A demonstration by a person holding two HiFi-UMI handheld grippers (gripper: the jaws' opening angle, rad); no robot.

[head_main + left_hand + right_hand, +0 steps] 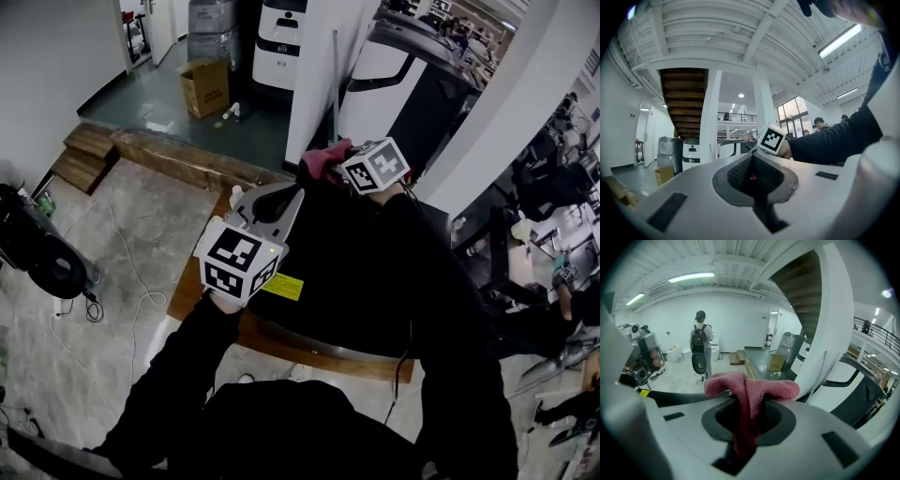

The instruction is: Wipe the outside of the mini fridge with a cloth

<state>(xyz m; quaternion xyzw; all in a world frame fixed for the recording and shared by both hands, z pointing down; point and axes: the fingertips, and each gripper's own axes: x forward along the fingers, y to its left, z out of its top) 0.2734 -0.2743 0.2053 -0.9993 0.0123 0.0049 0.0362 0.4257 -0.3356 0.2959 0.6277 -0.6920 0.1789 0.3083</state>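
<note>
The black mini fridge (pixel 375 281) fills the middle of the head view, seen from above, with a yellow label (pixel 283 287) on its left side. My right gripper (pixel 330 163) is at the fridge's far top edge, shut on a pink cloth (pixel 321 157). In the right gripper view the cloth (pixel 750 385) bunches out over the shut jaws of that gripper (pixel 747 404). My left gripper (pixel 281 202) hovers over the fridge's far left corner, jaws together and holding nothing. The left gripper view shows its shut jaws (pixel 752 168) pointing at the right gripper's marker cube (pixel 769 138).
The fridge stands on a wooden platform (pixel 309 349). Beyond it are a white pillar (pixel 319 66), a cardboard box (pixel 206 86) and a white machine (pixel 281 42). Wooden steps (pixel 84 155), cables (pixel 122 272) and a black round device (pixel 56 272) lie left. A person with a backpack (pixel 699 345) stands far off.
</note>
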